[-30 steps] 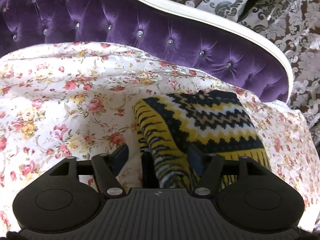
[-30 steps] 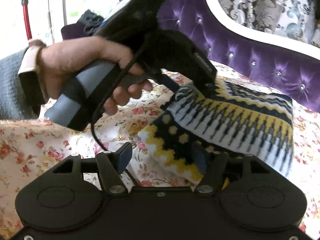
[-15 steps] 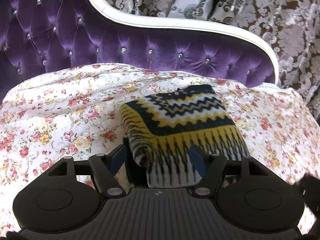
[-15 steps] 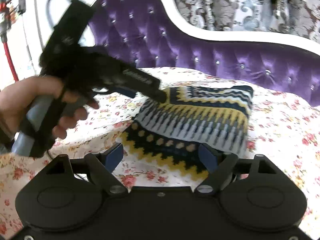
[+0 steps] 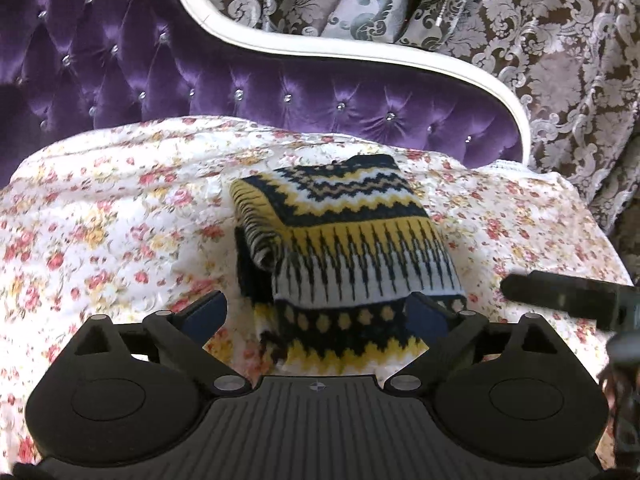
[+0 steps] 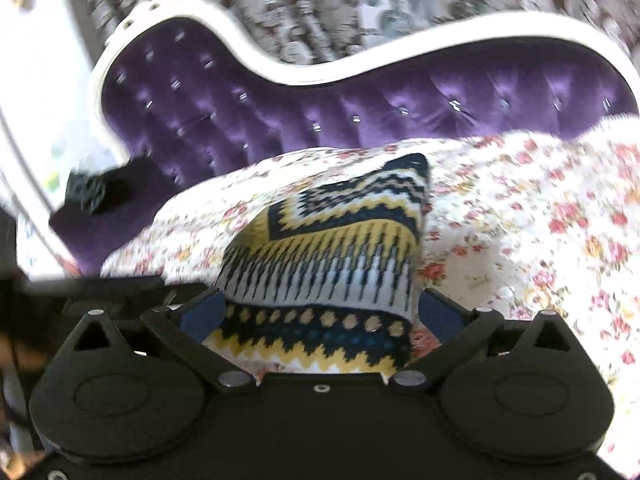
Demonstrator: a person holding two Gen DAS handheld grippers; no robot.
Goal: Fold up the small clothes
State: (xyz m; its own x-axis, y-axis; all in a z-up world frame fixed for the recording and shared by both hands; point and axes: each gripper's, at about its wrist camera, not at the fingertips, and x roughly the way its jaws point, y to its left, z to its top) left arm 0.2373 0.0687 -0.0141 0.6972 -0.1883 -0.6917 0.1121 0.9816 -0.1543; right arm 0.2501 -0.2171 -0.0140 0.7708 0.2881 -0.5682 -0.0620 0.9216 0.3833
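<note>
The left claw (image 5: 316, 316) stands wide open, its jaws having just been spreading; the blue pads (image 5: 206, 312) sit on either side of the near end of the folded knit garment (image 5: 344, 240) without pressing on it. Whether either pad brushes the wool cannot be told. The right claw (image 6: 320, 312) is likewise spread wide, its jaws having just been opening, and its blue pads (image 6: 202, 314) flank the near edge of the same folded knit garment (image 6: 332, 264) with nothing gripped.

The garment, patterned in navy, yellow and white zigzags, lies folded on the floral sheet (image 5: 120, 220) that covers the seat of a purple tufted sofa (image 5: 120, 60), near the middle of the sheet. In the left wrist view it runs from the centre toward 6 o'clock, where its lowest band slips behind the claw's body. At 3 o'clock a dark blurred bar (image 5: 560, 296) juts in, cut off by the frame edge.

The right wrist view is smeared throughout. At 9 o'clock a dark shape (image 6: 88, 192) rests on the sofa arm, too blurred to identify. Patterned curtains (image 5: 540, 40) hang behind the sofa's white frame.
</note>
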